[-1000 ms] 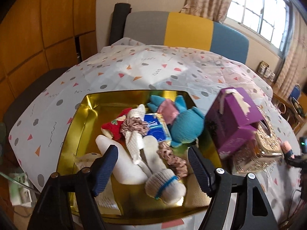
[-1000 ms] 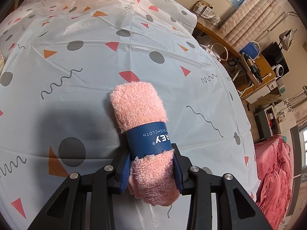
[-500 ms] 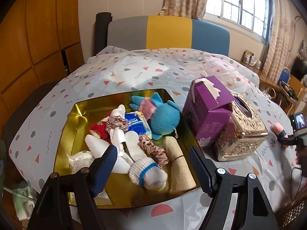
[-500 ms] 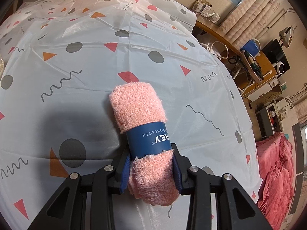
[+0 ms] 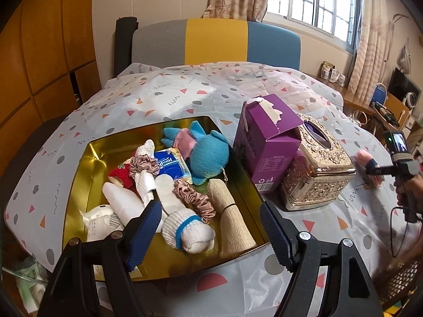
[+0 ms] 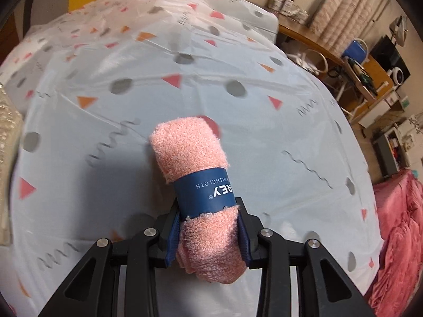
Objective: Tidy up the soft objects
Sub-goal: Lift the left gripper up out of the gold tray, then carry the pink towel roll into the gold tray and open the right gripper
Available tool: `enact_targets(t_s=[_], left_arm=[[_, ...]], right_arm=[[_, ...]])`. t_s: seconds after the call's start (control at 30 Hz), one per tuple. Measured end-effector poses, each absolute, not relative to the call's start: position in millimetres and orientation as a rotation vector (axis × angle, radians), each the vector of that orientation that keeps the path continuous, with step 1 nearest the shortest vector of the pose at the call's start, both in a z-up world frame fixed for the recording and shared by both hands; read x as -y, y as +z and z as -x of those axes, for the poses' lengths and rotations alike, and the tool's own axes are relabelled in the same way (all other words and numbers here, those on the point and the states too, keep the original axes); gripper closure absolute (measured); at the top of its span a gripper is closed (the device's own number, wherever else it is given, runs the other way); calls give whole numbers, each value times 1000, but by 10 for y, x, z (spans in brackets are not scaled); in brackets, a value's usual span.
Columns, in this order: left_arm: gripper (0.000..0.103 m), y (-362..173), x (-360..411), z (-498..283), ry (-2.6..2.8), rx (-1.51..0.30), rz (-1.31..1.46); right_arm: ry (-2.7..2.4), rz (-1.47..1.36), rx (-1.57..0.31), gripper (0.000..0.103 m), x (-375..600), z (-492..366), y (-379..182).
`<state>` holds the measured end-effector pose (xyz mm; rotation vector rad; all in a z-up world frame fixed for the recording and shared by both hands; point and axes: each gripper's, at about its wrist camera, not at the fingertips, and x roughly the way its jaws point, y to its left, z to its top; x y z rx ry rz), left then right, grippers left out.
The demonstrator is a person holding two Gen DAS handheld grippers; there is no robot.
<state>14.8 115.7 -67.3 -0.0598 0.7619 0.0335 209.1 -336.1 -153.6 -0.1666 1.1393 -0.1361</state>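
Pink terry fills the lower middle of the right wrist view: a rolled pink dishcloth with a dark blue paper band around its middle is pinched between the blue pads of the right gripper, the jaws closed firmly on its near end while the far end juts up toward the centre of the frame. Behind it spreads the white tablecloth with grey dots, pink and orange triangles and squiggles — whether the roll's far end touches the cloth cannot be told. In the left wrist view the same roll and gripper appear small at the right edge, beside a person's hand. The left gripper sits at the bottom of that frame with its jaws wide apart and nothing between the pads, above the near edge of a gold tray in the lower left of the picture. Lying in the tray are a blue plush toy, a blue tissue packet, two dusty-pink scrunchies, a rolled white sock with a blue stripe, a beige rolled cloth, a red item and several white pieces — all heaped loosely and touching one another. Just right of the tray stands a purple carton with its top torn open, and touching its right side an ornate gold tissue box. A grey, yellow and blue headboard crosses the upper middle
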Motion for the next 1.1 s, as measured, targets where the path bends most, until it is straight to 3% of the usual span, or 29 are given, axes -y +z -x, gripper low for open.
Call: enact_targets(t_s=[0.2,0.7,1.1], left_arm=[[25,-683,-1159,-129,22,-765,58],[25,-715,-1239,-108,16,-766,83],[26,-690,-1390,-39,60,-755,96]], right_arm=[[-64,153,-1091,67,2995,-2225,-1358],[305,225,-809,67,1470,-2402,-226],[617,355,-702,67,123,-1910,43]])
